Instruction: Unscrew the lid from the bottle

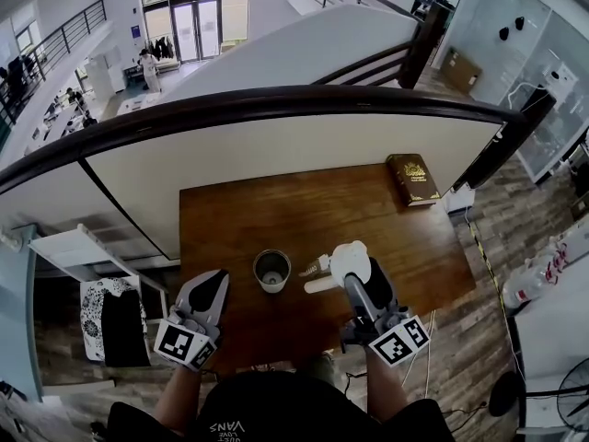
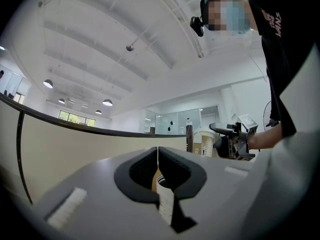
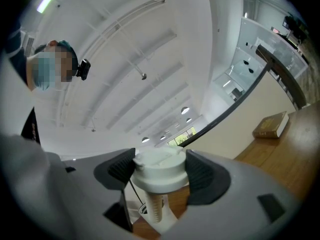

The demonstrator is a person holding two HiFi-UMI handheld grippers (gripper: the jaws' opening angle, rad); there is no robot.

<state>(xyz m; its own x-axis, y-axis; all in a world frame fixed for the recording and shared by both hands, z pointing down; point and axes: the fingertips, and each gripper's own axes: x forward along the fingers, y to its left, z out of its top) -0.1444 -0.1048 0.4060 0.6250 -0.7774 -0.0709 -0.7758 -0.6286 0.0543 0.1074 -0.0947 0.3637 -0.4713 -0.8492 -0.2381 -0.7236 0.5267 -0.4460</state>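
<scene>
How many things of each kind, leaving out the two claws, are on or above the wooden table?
Pale cylindrical open bottle: 1
White round plastic lid with a straw: 1
Brown hardcover book with gold print: 1
Total: 3

The person's black shirt (image 1: 230, 422) carries white print reading "VANS", seen upside down in the head view, with a smaller illegible line beside it. The gilt lettering on the brown book (image 1: 412, 179) is too small to read.
</scene>
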